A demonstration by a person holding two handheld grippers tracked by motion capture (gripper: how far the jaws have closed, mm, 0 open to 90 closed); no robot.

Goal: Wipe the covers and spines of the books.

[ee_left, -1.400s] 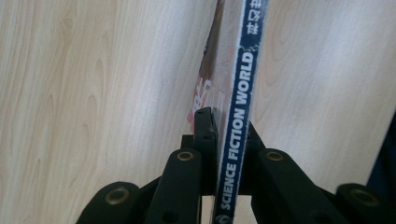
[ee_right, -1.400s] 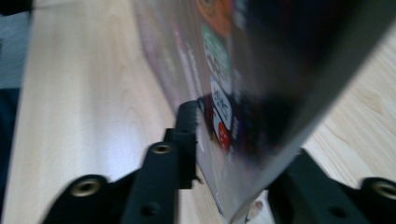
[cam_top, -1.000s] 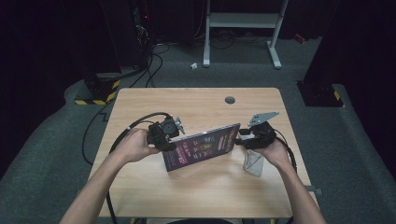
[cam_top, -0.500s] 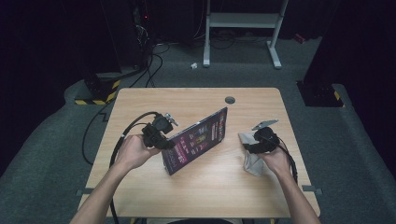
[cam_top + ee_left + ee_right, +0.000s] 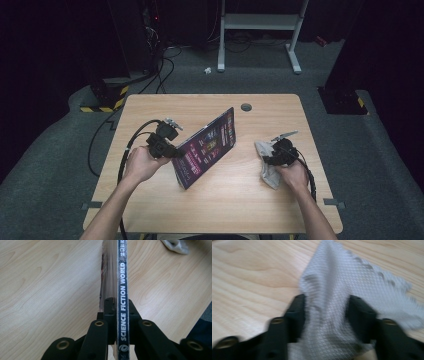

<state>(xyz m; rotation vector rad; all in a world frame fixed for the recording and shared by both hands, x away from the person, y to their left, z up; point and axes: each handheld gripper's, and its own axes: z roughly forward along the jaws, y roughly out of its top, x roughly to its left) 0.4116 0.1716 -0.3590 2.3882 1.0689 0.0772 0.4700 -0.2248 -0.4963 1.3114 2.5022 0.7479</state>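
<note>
The thin dark-covered magazine with magenta cover print [image 5: 207, 147] stands on edge near the centre of the high view, tilted, its lower corner on the light wooden worktop [image 5: 220, 200] and its upper corner raised toward the upper right. In the left gripper view its navy spine [image 5: 123, 295] runs up the middle of the frame and reads "SCIENCE FICTION WORLD" in white letters.

The left gripper [image 5: 172, 150] sits at the magazine's left end in the high view, left of centre. Its fingers [image 5: 109, 306] are clamped on the magazine, one on each side of the spine edge, with no gap visible between pad and cover.

The crumpled pale grey mesh-textured cloth [image 5: 267, 167] lies on the worktop in the right half of the high view, well apart from the magazine. A corner of it also shows at the upper right of the left gripper view [image 5: 175, 245].

The right gripper [image 5: 276, 155] is set down over the cloth. In the right gripper view a raised fold of the cloth [image 5: 332, 300] stands between the two black fingers [image 5: 295, 312], which have just been closing; they stand apart, flanking the fold. That view is blurred, so firm pressure on the cloth cannot be confirmed.

A round dark grommet hole [image 5: 246, 106] sits near the far edge of the worktop.
</note>
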